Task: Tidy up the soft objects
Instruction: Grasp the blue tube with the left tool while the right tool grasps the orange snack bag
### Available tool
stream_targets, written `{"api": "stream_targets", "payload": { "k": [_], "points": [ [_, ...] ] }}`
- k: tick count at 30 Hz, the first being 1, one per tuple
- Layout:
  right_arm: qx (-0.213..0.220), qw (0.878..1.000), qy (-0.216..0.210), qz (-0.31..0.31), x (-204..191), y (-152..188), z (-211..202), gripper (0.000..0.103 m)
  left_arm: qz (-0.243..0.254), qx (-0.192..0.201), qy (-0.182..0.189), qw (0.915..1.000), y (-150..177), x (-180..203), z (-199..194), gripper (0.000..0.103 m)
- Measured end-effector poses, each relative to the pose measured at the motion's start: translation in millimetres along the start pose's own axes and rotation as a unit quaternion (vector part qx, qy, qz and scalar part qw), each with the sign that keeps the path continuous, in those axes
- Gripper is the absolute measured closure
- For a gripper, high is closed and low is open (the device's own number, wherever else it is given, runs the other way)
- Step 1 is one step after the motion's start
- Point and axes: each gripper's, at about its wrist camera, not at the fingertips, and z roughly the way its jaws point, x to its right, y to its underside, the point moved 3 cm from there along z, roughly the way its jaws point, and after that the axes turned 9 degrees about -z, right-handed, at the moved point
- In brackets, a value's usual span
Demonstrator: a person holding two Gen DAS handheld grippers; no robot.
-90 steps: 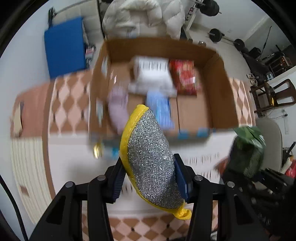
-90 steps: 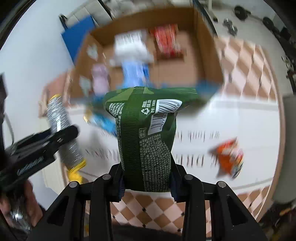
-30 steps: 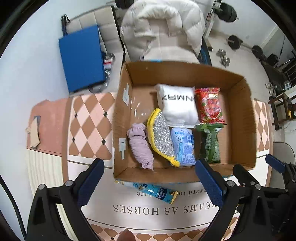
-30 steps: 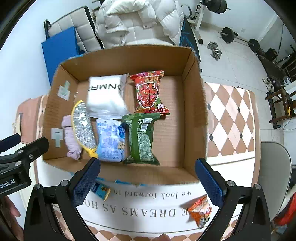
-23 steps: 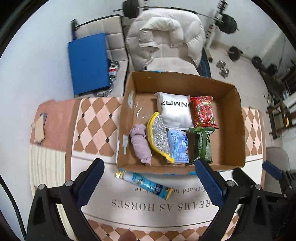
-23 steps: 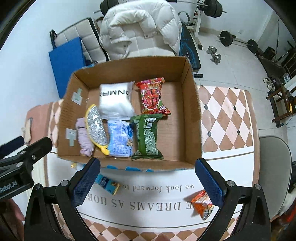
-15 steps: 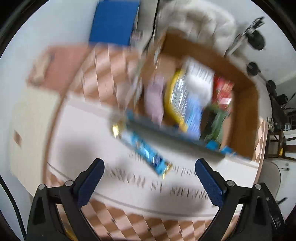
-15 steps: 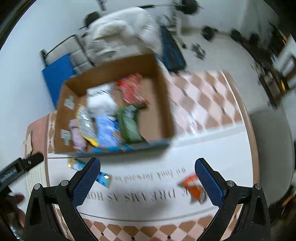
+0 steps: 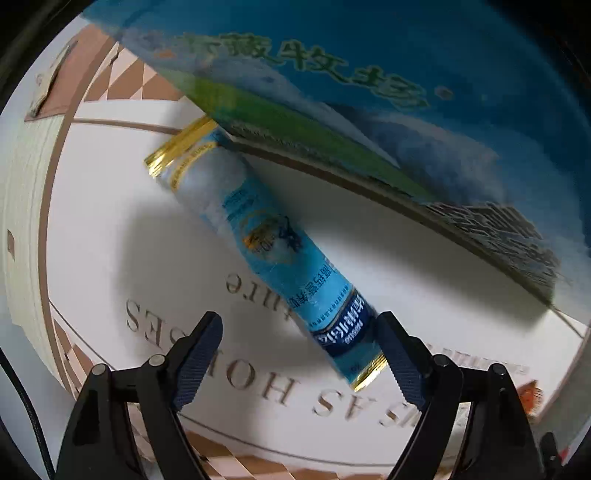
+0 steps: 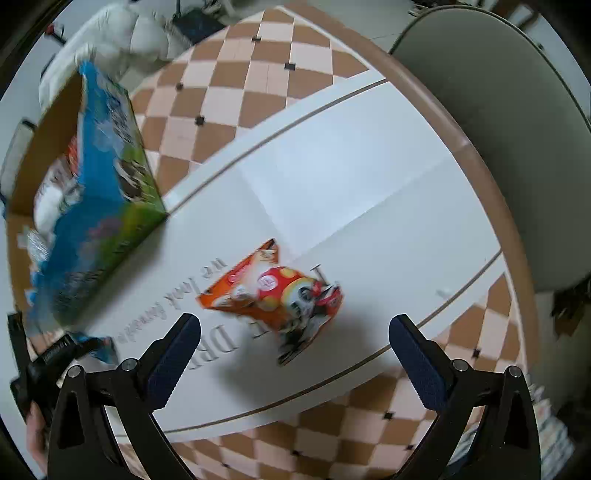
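Observation:
A long light-blue packet with gold ends (image 9: pixel 266 236) lies on the white table mat beside the printed outer wall of the cardboard box (image 9: pixel 369 96). My left gripper (image 9: pixel 299 347) is open, low over the mat, with the packet's near end between its fingers, close to the right one. An orange snack bag (image 10: pixel 273 295) lies on the mat in the right wrist view. My right gripper (image 10: pixel 291 350) is open just short of it. The box (image 10: pixel 96 184) stands at the left there, with earlier items inside.
The round table has a checkered border and a brown rim (image 10: pixel 480 155). A grey chair (image 10: pixel 517 110) stands beyond the rim at right. A white padded jacket (image 10: pixel 122 33) lies behind the box. My left gripper shows at the lower left edge of the right wrist view (image 10: pixel 55 354).
Both grippers have dropped from high over the box to just above the mat. The left one has closed in on the blue packet, the right one on the orange snack bag.

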Motion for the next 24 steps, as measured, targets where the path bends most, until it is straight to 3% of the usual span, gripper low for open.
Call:
{"api": "stream_targets", "payload": {
  "k": [5,7,14,17,20,23,24],
  "points": [
    [-0.012,0.997,0.016,-0.072,-13,-10,5,0.0,0.032,0.015,-0.03,0.9989,11,-15,-2,0.018],
    [-0.016,0.995,0.015,-0.098,-20,-13,5,0.0,0.03,0.005,-0.04,0.9987,17,-28,-1,0.018],
    [-0.044,0.98,0.023,-0.193,-47,-20,19,0.0,0.044,0.016,-0.016,0.9988,36,-57,-19,0.018],
    [-0.056,0.97,0.043,-0.232,-57,-21,33,0.0,0.051,0.026,0.001,0.9983,29,-53,-24,0.018],
    [-0.07,0.962,0.07,-0.255,-64,-22,53,0.0,0.052,0.008,0.009,0.9986,13,-45,-10,0.018],
    [-0.094,0.959,0.081,-0.256,-69,-23,72,0.012,0.052,-0.014,0.008,0.9985,1,-37,5,0.018],
    [-0.098,0.959,0.08,-0.253,-69,-23,75,0.022,0.051,-0.013,0.005,0.9986,-3,-35,6,0.018]
  ]
}}
